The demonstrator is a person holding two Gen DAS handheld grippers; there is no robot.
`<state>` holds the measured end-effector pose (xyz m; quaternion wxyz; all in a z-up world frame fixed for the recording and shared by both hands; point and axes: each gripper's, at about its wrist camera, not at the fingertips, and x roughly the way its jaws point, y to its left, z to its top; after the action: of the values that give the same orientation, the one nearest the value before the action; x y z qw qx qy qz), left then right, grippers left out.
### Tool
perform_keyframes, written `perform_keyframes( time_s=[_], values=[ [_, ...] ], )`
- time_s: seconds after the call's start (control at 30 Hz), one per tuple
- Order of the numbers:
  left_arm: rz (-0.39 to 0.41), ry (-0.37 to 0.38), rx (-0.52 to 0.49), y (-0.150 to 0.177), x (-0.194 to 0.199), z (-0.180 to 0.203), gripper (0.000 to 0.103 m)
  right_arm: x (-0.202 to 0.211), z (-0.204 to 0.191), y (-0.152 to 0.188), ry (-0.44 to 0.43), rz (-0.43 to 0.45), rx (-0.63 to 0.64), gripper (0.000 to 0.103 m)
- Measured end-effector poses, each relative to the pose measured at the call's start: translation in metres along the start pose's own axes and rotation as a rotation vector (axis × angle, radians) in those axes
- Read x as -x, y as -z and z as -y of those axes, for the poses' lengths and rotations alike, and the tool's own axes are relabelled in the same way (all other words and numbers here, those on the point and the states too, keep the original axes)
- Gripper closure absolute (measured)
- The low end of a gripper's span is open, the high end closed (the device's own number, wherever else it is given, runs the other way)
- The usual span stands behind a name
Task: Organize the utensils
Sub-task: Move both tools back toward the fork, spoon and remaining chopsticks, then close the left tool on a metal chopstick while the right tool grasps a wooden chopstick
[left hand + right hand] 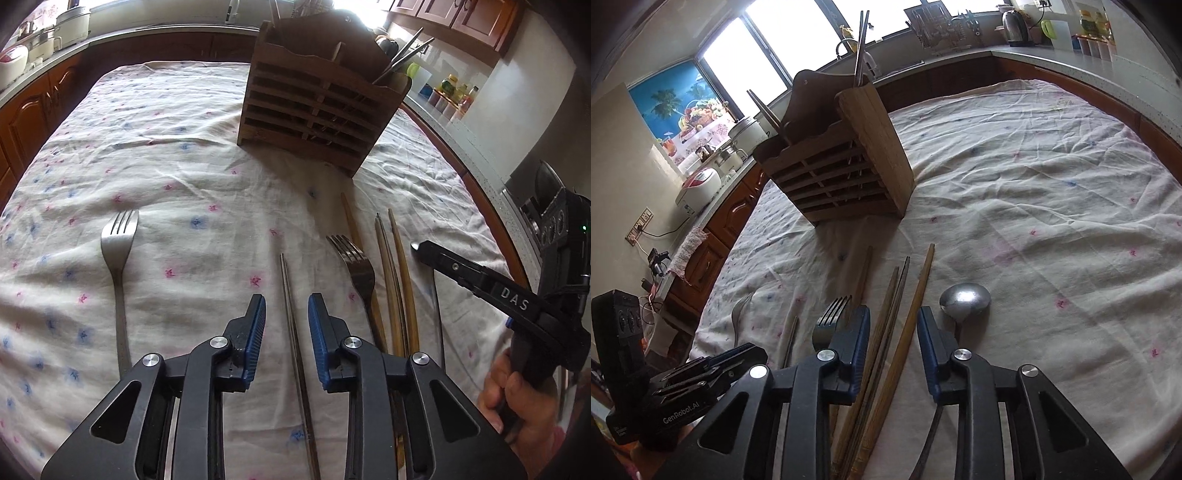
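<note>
With pads still apart, the left hand-held gripper should centre on the thin steel chopstick and the right hand-held gripper on the brown wooden chopsticks at lower centre before pinching.

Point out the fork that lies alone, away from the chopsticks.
The fork on the far left lies by itself on the cloth. The other fork rests against the wooden chopsticks.

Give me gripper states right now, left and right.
Left gripper: open, pads straddling a metal chopstick, not gripping it.
Right gripper: open, straddling the wooden chopsticks, nothing held.
</note>
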<state>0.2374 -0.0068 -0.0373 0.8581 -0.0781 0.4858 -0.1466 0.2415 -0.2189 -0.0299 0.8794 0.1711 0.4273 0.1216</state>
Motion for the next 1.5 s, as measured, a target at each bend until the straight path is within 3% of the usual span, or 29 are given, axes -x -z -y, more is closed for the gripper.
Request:
perform_keyframes(
  time_s=[0.13, 0.27, 0.6, 0.8, 1.1, 1.5],
  values=[
    [-0.039, -0.004, -0.020, -0.004, -0.013, 0.002, 0.084, -0.020, 0.003, -0.006, 0.041, -0.033, 0.000, 0.079],
    [-0.057, -0.011, -0.035, -0.007, -0.021, 0.003, 0.084, -0.029, 0.008, -0.011, 0.074, -0.036, -0.003, 0.091],
    [-0.067, -0.098, -0.134, -0.016, -0.031, 0.020, 0.085, -0.050, -0.001, -0.027, 0.127, -0.062, 0.074, 0.090],
    [-0.054, -0.161, -0.196, -0.015, -0.035, 0.029, 0.095, -0.053, -0.006, -0.026, 0.158, -0.055, 0.123, 0.091],
    [-0.041, -0.082, -0.103, -0.016, -0.022, 0.013, 0.099, -0.039, 0.005, -0.027, 0.072, -0.043, 0.020, 0.097],
    [0.075, 0.015, -0.018, -0.020, 0.047, 0.000, 0.099, 0.030, -0.013, -0.038, -0.031, 0.075, 0.028, 0.097]
  ],
)
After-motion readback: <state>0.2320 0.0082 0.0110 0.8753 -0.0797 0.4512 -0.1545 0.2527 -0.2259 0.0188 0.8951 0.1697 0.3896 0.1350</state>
